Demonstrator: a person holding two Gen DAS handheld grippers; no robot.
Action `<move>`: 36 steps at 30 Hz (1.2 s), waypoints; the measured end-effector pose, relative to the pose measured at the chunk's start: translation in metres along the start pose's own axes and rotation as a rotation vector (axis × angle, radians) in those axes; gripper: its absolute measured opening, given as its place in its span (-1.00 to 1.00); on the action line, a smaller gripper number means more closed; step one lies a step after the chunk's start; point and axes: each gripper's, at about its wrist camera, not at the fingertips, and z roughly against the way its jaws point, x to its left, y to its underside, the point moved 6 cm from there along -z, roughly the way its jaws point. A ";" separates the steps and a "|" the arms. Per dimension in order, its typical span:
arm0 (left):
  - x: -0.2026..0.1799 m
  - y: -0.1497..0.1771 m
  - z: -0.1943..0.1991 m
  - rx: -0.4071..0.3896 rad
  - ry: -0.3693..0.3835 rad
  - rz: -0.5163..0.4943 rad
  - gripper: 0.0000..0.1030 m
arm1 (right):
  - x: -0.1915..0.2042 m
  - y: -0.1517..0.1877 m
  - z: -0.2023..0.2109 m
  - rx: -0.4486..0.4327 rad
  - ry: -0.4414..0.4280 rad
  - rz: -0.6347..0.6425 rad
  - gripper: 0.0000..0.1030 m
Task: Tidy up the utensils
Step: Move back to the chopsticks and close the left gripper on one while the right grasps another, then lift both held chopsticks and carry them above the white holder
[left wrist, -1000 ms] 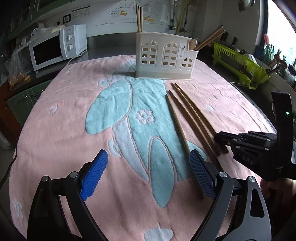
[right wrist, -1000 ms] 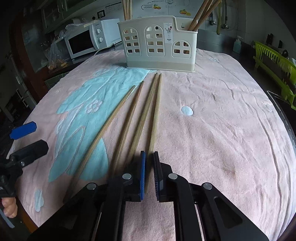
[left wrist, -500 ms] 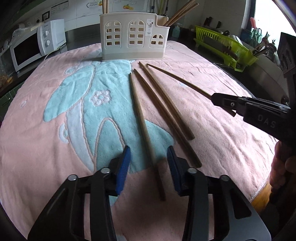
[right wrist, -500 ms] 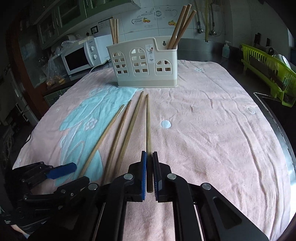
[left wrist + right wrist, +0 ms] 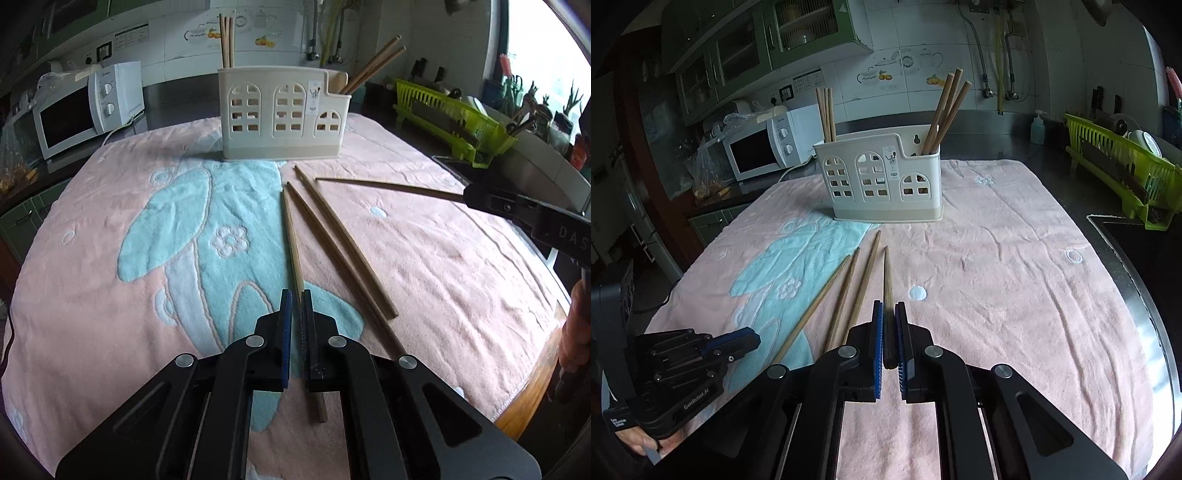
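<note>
From my left wrist camera, the left gripper [image 5: 296, 295] has its jaws clamped narrow on the near part of a pale chopstick [image 5: 292, 236], which lies on the pink and blue towel [image 5: 424, 266] and points away toward the cream utensil holder [image 5: 282, 118] at the far end. Just right of it two darker chopsticks [image 5: 340, 240] lie side by side on the towel. Further right, the right gripper [image 5: 469, 195] holds a dark chopstick [image 5: 388, 185] lifted off the cloth, tip pointing left. A white microwave [image 5: 85, 110] stands far left, a green dish rack [image 5: 454, 118] far right.

From my right wrist camera, the right gripper [image 5: 888, 306] is pinched tight on the dark chopstick [image 5: 887, 280], which runs straight ahead toward the utensil holder [image 5: 882, 177]. Three chopsticks [image 5: 846, 291] rest on the towel [image 5: 1015, 288] just to its left. The holder has chopsticks standing in its left and right compartments. The left gripper [image 5: 753, 338] sits near left, over the end of the leftmost stick.
</note>
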 end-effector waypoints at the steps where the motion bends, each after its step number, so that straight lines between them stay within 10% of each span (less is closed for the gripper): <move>1: 0.002 -0.003 0.003 -0.012 0.005 0.004 -0.94 | 0.000 -0.003 0.002 -0.009 0.000 0.001 -0.88; 12: -0.009 0.021 -0.025 0.123 0.096 0.027 -0.51 | 0.002 -0.008 0.006 -0.022 -0.009 0.008 -0.88; 24: -0.001 0.020 -0.035 0.149 0.060 0.024 -0.88 | 0.004 -0.007 0.004 -0.023 -0.013 0.005 -0.88; 36: 0.022 -0.047 0.010 -0.090 0.016 0.031 -0.89 | 0.006 -0.032 0.015 -0.079 -0.026 0.015 -0.88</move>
